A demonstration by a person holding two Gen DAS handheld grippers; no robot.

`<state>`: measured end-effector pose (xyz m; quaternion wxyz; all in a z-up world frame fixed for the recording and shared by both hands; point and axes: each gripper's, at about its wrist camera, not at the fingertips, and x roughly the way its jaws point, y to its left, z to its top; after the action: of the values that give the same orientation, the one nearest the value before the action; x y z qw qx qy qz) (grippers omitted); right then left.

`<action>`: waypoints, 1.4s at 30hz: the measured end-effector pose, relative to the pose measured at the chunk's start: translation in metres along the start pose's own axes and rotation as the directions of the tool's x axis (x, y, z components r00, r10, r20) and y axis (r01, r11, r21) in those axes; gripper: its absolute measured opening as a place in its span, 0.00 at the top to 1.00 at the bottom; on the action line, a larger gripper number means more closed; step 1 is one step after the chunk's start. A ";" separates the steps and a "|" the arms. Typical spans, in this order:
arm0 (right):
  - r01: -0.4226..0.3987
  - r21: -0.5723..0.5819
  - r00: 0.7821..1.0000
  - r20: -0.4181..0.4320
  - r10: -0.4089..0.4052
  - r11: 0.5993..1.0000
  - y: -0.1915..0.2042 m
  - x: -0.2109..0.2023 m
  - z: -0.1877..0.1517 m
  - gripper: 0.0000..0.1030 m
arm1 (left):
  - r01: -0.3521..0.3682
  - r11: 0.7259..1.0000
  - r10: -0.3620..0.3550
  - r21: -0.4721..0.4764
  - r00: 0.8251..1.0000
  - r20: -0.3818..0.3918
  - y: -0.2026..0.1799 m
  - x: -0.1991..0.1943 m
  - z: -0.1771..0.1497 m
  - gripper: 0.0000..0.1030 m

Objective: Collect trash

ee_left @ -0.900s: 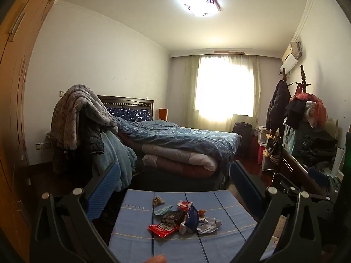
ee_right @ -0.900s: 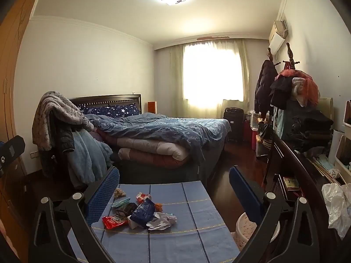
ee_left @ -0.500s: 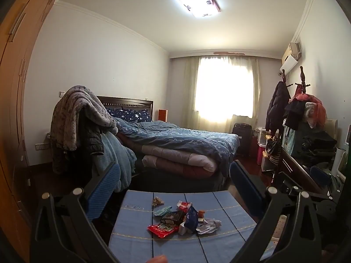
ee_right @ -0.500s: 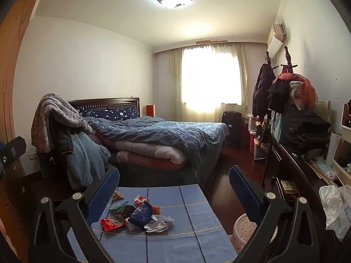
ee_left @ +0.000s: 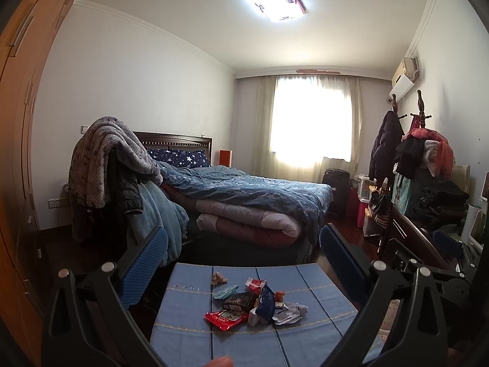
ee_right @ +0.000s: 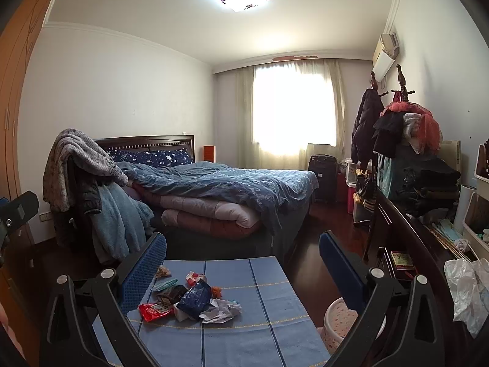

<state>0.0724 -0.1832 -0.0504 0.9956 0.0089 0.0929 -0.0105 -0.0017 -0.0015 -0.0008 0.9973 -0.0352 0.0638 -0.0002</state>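
A heap of trash lies on a small table under a blue cloth [ee_left: 189, 330]: a red wrapper [ee_left: 225, 317], a dark blue packet [ee_left: 265, 303], crumpled white paper [ee_left: 288, 313], a teal wrapper [ee_left: 225, 291] and small scraps. In the right wrist view the same heap shows with the red wrapper [ee_right: 153, 309] and the blue packet [ee_right: 194, 298]. My left gripper [ee_left: 243, 255] is open and empty, held above and short of the heap. My right gripper [ee_right: 243, 255] is open and empty, above the table's right part.
A pale pink bin [ee_right: 339, 324] stands on the floor right of the table. A dark desk [ee_right: 406, 244] with clutter and a white plastic bag [ee_right: 467, 290] runs along the right. A bed [ee_left: 244, 202] and a clothes-draped chair [ee_left: 116, 183] stand behind.
Both views have drifted slightly; the right gripper has risen and shifted a little right, so the heap sits lower-left in its view. Both grippers stay open.
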 end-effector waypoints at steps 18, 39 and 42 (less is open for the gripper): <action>-0.007 0.001 1.000 -0.008 0.007 1.000 -0.002 0.005 -0.005 0.03 | 0.003 1.000 -0.003 0.001 1.000 -0.005 -0.003 0.002 -0.002 0.03; 0.020 0.009 1.000 0.015 -0.020 1.000 -0.008 -0.002 -0.002 0.03 | 0.009 1.000 -0.009 0.008 1.000 -0.003 -0.006 0.001 -0.001 0.03; 0.023 0.010 1.000 0.017 -0.023 1.000 -0.008 -0.003 0.000 0.03 | 0.009 1.000 -0.009 0.009 1.000 -0.002 -0.006 0.001 -0.001 0.03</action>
<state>0.0697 -0.1912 -0.0501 0.9961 0.0125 0.0843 -0.0223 -0.0006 -0.0077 -0.0019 0.9974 -0.0312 0.0646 -0.0050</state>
